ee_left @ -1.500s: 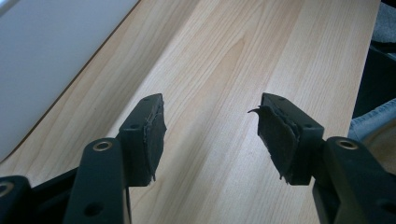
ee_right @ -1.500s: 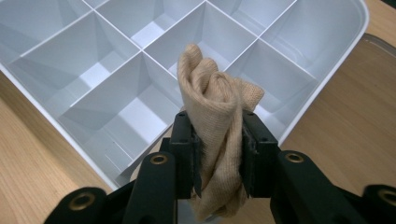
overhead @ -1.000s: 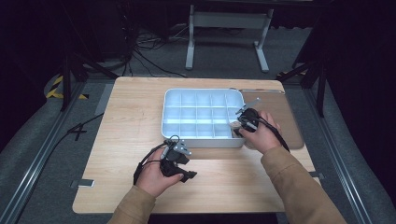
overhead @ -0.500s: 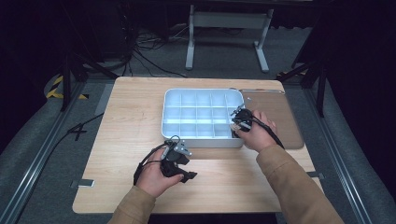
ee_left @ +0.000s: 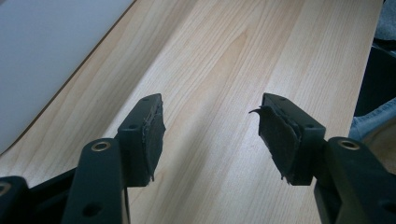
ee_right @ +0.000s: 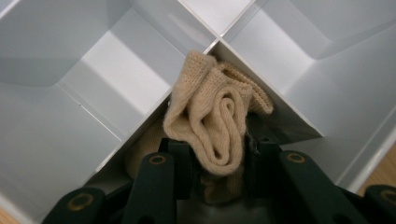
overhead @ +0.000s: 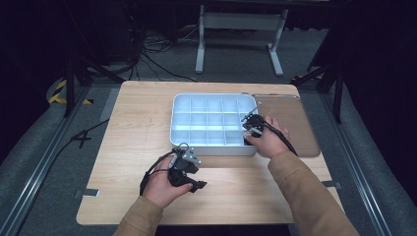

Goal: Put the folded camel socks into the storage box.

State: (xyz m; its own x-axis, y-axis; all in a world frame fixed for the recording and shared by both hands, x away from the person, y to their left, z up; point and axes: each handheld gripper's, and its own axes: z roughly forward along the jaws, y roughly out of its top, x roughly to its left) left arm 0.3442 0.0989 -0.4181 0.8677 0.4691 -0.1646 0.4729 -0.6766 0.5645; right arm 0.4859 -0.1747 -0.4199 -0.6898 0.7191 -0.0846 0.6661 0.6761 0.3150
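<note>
So the white divided tray (overhead: 211, 98) sits mid-table, handy to both hands. The left gripper (ee_left: 210, 128) idles just in front of the tray, jaws spread, nothing in them. The right gripper (ee_right: 218, 161) hangs over the tray's near right compartment, pinching a rolled beige sock (ee_right: 217, 126), probably tucking it in

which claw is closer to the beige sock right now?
Right. The right claw is clamped around the rolled beige sock in a compartment of the white tray. The left claw rests open on the table, outside the tray's near edge.
</note>
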